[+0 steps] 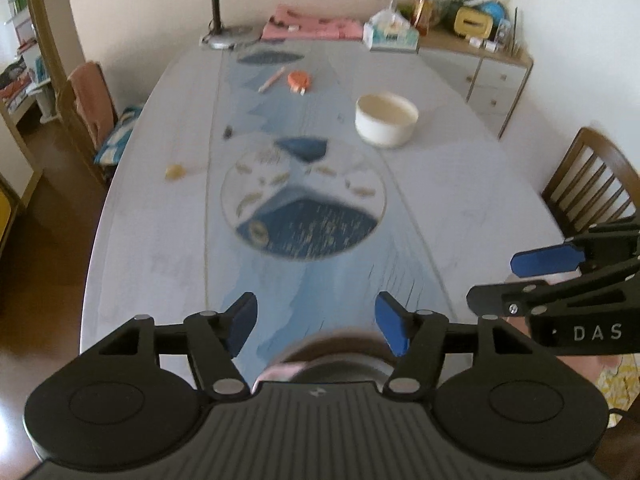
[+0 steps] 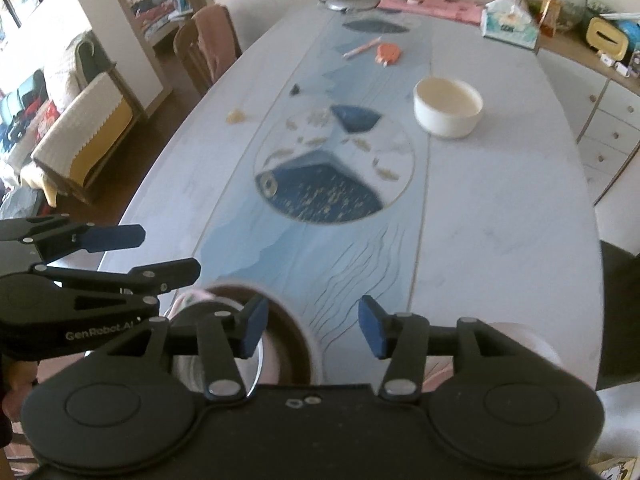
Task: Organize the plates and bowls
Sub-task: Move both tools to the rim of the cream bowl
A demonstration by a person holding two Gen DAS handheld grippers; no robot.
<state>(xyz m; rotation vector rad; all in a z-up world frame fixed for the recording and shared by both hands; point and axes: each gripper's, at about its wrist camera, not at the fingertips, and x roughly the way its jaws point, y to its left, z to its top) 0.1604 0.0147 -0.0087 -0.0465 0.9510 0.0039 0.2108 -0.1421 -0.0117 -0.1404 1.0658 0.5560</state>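
Bowl (image 1: 386, 125) on surface (image 1: 460, 184) looks ceramic, stiff, breakable, slick; I'd pinch its rim; left tool (image 1: 316, 322) and right tool (image 2: 313, 326) both gape, empty.

The dishes (image 2: 276, 344) at the table's (image 2: 500, 208) near edge are largely hidden behind the right gripper (image 2: 312, 328); how many are stacked there cannot be told. In the left wrist view only a dark rim shows above the left gripper (image 1: 316, 320). The lamp's (image 1: 224, 12) head is cut off at the top edge. Small bits (image 1: 175, 171) on the table are too blurred to identify.
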